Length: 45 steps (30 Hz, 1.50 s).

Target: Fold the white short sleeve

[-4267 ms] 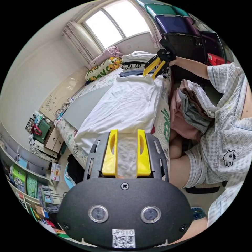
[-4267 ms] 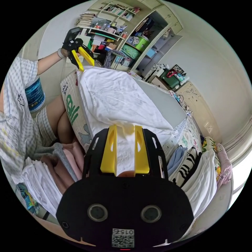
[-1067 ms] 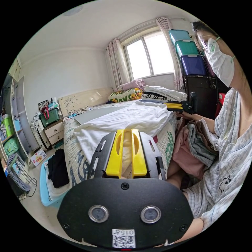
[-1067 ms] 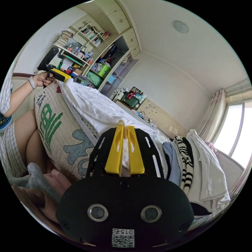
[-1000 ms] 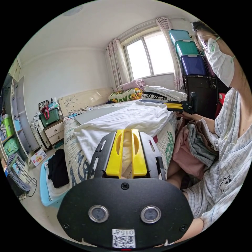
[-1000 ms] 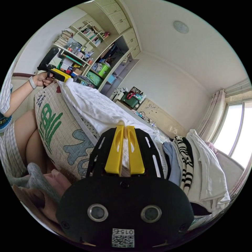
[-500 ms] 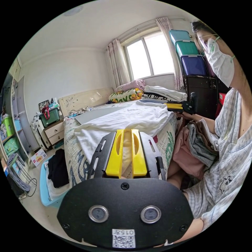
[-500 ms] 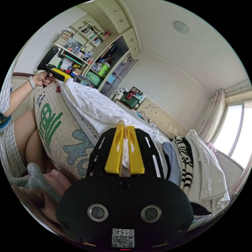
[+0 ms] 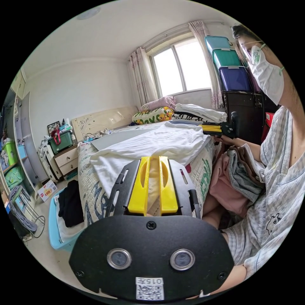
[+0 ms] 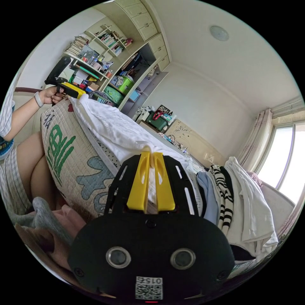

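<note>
The white short sleeve shirt (image 9: 152, 147) lies flat along the near edge of the bed, on a grey board (image 9: 114, 138). My left gripper (image 9: 154, 159) is shut on one near corner of the shirt. My right gripper (image 10: 152, 154) is shut on the other near corner. In the left gripper view the right gripper (image 9: 208, 128) grips the cloth at the far end, held by a hand. In the right gripper view the left gripper (image 10: 73, 90) pinches the shirt (image 10: 111, 127) at its far end.
A stack of folded clothes (image 9: 197, 112) and pillows (image 9: 152, 114) sit at the head of the bed. The person (image 9: 279, 178) sits beside the bed with a pile of clothes (image 9: 236, 165) on the lap. A blue basket (image 9: 62, 216) stands on the floor; shelves (image 10: 105, 60) line the wall.
Since 4.3 s ago both grippers dropped from above the shirt to bed-edge level and closed on its near corners. Over the last second nothing has visibly changed.
</note>
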### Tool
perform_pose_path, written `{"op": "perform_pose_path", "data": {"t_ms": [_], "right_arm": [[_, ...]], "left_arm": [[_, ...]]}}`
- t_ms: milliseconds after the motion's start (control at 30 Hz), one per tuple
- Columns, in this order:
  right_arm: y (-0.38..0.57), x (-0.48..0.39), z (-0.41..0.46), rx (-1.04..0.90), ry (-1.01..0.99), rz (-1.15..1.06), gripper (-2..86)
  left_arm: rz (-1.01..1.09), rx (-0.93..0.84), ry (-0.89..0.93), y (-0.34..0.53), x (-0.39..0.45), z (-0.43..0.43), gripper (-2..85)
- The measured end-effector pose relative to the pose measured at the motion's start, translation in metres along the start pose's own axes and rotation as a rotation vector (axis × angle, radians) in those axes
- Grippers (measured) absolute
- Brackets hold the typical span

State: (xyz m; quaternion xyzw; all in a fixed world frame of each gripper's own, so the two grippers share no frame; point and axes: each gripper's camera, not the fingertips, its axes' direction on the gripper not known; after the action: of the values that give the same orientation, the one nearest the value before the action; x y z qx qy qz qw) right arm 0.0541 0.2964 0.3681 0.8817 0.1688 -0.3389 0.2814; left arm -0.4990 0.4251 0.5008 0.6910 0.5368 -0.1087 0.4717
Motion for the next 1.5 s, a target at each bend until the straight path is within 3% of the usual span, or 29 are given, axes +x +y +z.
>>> {"op": "perform_pose_path", "data": {"t_ms": [200,467,633,767,1000,1333,1500], "right_arm": [[-0.011,0.017,-0.016,-0.008,-0.017,0.013,1.8],[-0.049,0.092,-0.054,-0.043,-0.131,0.192,1.6],[-0.069,0.118,-0.074,-0.026,-0.177,0.203,1.8],[-0.079,0.132,-0.084,-0.052,-0.229,0.153,3.0],[-0.102,0.169,-0.097,-0.082,-0.398,0.19,3.3],[-0.163,0.219,-0.118,-0.167,-0.397,0.215,-0.6],[-0.241,0.287,-0.09,-0.148,-0.292,0.319,-0.6]], "left_arm": [[-0.001,-0.004,0.0,0.008,0.005,0.017,1.2],[0.118,-0.071,-0.1,-0.014,0.036,0.021,0.2],[0.124,-0.072,-0.039,-0.018,0.031,0.041,1.3],[0.231,-0.183,0.063,0.005,0.051,0.081,6.8],[0.222,-0.195,0.058,0.033,0.044,0.117,7.3],[0.227,-0.244,0.031,0.078,0.026,0.151,1.0],[0.166,-0.164,-0.072,0.066,-0.045,0.179,0.7]]}}
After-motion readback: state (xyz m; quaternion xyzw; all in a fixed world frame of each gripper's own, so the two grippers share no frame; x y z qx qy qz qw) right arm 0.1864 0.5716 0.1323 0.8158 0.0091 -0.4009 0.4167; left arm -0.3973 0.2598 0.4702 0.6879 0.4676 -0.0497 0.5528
